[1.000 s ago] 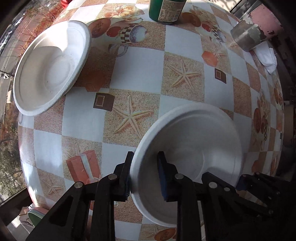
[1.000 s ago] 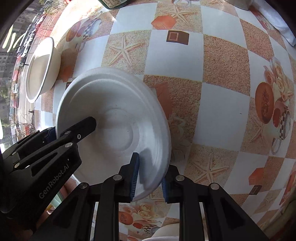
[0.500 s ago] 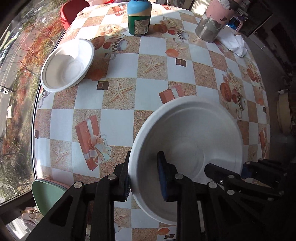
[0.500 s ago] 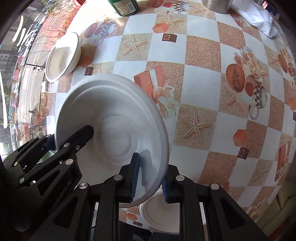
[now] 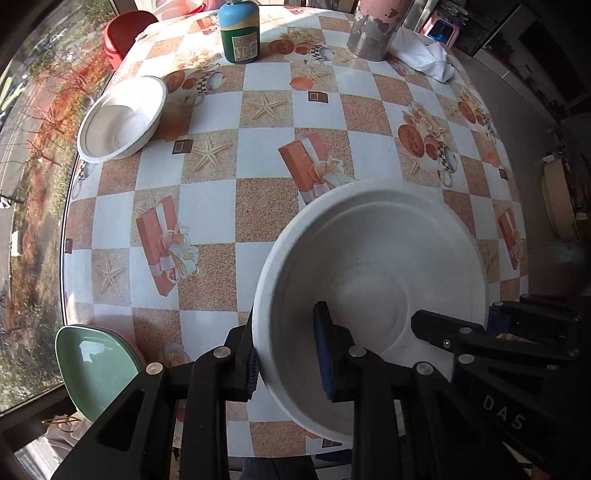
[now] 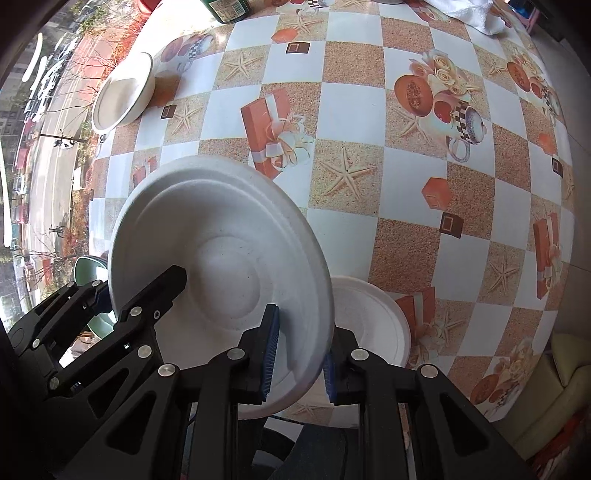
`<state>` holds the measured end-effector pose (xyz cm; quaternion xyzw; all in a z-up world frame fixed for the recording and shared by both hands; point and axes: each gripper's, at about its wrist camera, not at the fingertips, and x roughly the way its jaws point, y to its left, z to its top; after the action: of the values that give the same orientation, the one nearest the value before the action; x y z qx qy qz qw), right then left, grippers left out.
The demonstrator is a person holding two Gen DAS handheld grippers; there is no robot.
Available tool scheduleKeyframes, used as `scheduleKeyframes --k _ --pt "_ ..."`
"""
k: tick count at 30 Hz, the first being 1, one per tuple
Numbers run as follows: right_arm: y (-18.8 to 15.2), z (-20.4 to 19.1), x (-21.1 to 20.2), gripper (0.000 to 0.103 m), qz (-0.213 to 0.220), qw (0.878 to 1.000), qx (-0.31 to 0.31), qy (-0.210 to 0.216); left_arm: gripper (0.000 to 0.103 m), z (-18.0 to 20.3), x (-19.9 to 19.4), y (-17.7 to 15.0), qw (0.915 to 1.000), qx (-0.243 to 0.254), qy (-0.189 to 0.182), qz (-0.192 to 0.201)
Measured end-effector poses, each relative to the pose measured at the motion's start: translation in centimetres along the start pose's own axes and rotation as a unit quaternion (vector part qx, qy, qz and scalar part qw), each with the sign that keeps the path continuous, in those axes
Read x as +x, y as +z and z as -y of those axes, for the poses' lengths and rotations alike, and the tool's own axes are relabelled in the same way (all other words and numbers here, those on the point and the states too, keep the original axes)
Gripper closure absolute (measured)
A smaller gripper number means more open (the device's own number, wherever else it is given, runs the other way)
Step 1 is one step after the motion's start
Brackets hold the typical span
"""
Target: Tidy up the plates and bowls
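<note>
Both grippers hold one white paper plate (image 5: 373, 254) in the air above the table's near edge. My left gripper (image 5: 288, 358) is shut on its left rim. My right gripper (image 6: 299, 354) is shut on its right rim; the plate also shows in the right wrist view (image 6: 218, 236). A white paper bowl (image 5: 122, 118) sits at the table's far left, also in the right wrist view (image 6: 122, 94). A second white plate (image 6: 373, 325) lies on the table near its front edge, just right of the held plate.
The table wears a checked cloth (image 5: 266, 155). At the back stand a green bottle (image 5: 239, 31) and a pink-grey cylinder (image 5: 373, 29), with a white cloth (image 5: 424, 55) beside it. A green stool (image 5: 94, 365) and a red stool (image 5: 123, 31) stand off the left edge.
Both grippers have lifted the white plate up and back from the table surface toward the near edge. The second plate has come into the right wrist view.
</note>
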<state>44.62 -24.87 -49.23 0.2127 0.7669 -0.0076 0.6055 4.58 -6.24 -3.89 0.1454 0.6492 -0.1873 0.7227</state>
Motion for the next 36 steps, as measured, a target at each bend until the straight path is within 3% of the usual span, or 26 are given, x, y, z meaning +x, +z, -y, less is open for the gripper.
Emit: scheduleKeyframes --k 8,18,28,36 --pt "-0.2 -1.5 0.2 0.079 0.000 1.000 -0.012 0.005 0.076 -0.4 -0.7 -0.1 0.9999 -0.007 0.004 0.009" --pt "-1.5 0.2 -0.8 0.079 0.010 1.000 0.009 0.010 0.076 3.0 -1.3 -1.0 0.9974 0.071 0.006 0.004" --pt "-5.0 3.5 -1.3 0.078 0.016 0.998 0.055 0.020 0.076 7.1 -1.0 -3.2 0.9862 0.161 -0.023 -0.029" --pt "-8.8 6.5 0.4 0.078 0.002 0.993 0.111 0.041 0.076 10.0 0.8 -4.1 0.9744 0.216 -0.012 -0.062"
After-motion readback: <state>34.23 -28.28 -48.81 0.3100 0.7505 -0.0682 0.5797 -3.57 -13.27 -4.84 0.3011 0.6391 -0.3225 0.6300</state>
